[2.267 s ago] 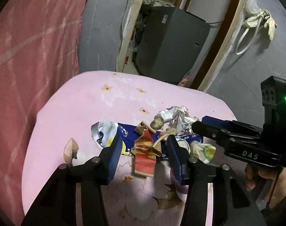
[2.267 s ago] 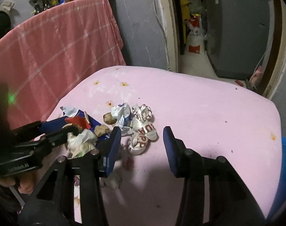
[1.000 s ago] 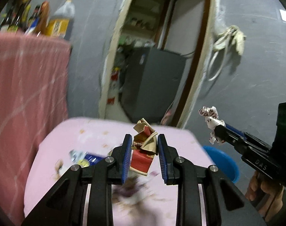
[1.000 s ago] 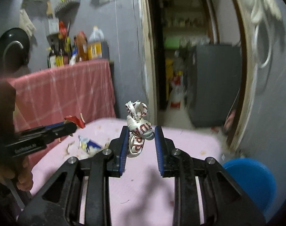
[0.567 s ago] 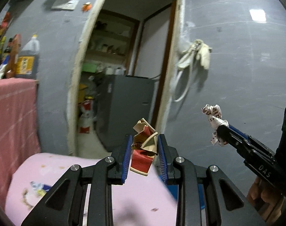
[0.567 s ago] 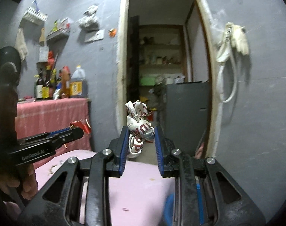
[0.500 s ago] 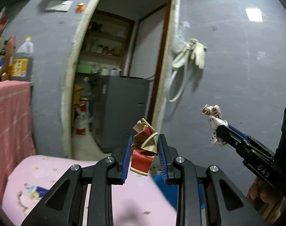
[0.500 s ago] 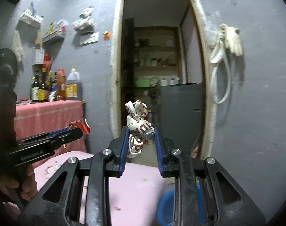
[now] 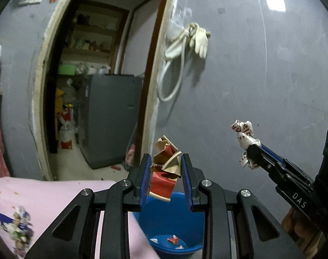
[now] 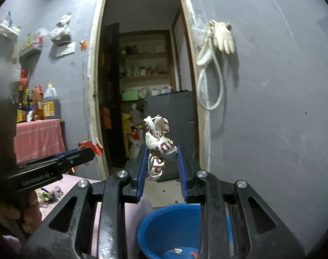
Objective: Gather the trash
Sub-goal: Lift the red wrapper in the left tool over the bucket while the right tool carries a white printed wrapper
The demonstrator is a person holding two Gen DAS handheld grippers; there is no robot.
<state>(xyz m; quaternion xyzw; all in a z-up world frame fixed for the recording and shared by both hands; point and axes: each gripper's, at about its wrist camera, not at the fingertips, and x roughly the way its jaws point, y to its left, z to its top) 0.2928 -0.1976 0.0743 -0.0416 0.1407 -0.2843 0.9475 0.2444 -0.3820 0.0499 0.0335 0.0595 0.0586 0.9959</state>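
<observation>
Both tools are held up over the blue bucket (image 9: 170,222), presumably so each load can drop straight in. The left gripper (image 9: 166,180) is clamped on a red-and-tan torn wrapper (image 9: 164,172), the right gripper (image 10: 161,164) on a crumpled white wrapper (image 10: 158,149). More litter (image 9: 19,226) lies on the pink table (image 9: 45,194).

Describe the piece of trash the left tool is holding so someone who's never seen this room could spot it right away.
Start at the blue bucket on the floor beside the pink table. Right above it, the left tool pinches a crumpled red and tan wrapper. The right tool holds a white wrapper with dark red lettering; this one is red and cardboard-brown, unlettered.
</observation>
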